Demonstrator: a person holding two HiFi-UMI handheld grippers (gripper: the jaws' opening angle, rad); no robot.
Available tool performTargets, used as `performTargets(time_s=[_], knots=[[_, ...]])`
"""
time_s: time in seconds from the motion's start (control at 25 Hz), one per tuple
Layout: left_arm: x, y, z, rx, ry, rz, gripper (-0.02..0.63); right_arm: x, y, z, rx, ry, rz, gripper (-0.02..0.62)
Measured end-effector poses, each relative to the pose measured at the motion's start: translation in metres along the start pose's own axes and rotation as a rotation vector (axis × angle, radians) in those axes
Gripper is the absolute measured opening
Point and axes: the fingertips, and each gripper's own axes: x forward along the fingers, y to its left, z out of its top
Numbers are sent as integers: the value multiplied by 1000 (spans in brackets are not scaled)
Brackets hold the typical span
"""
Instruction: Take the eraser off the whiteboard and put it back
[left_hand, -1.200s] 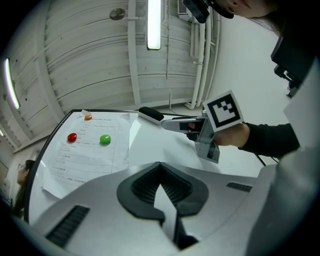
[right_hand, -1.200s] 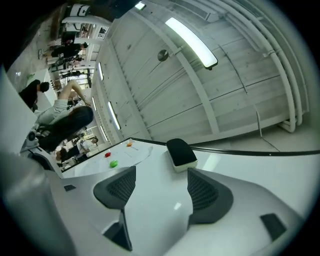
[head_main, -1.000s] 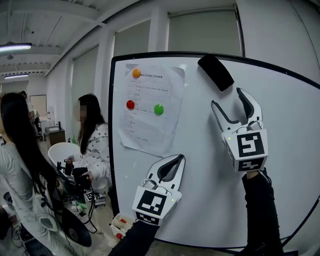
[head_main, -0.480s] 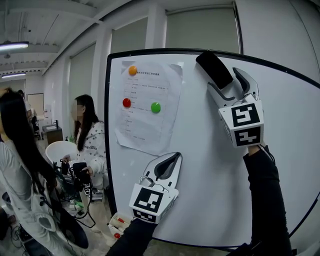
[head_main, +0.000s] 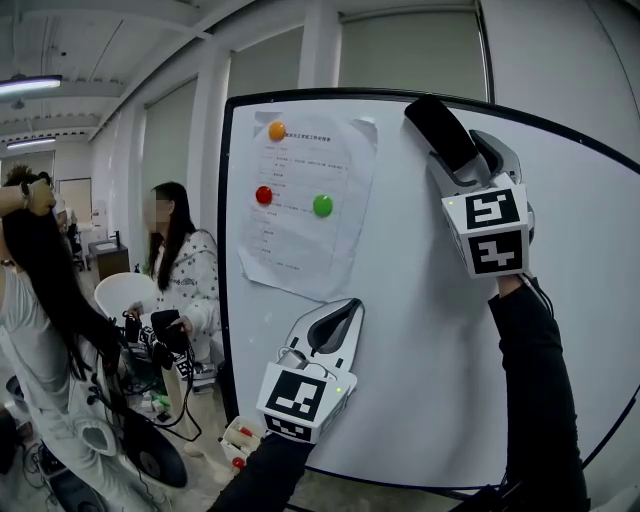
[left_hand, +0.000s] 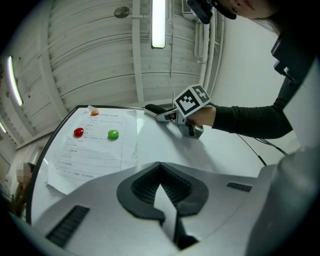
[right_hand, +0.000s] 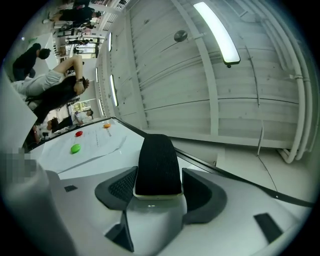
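The left hand-held gripper hangs low in front of the whiteboard, jaws together and empty, well apart from the eraser. The eraser sits tilted at the board's top edge. It looks light and stiff, with a textured black face on a pale hard base. It probably clings by magnet, so a small pull should free it. Its long sides offer the best hold. The right hand-held gripper straddles its lower end. Its jaws, set wide, have just been closing, and the pads appear to touch both long sides.
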Motion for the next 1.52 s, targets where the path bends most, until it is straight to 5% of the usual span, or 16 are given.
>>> performTargets(time_s=[0.88,1.52], knots=[[-21,-5,-2,-17,14,-5,6,-73,4,3,177,-92,-5,278],[-29,-28,-6,-54,12,-62,6,-173,27,-24,219,-12,-22,278]])
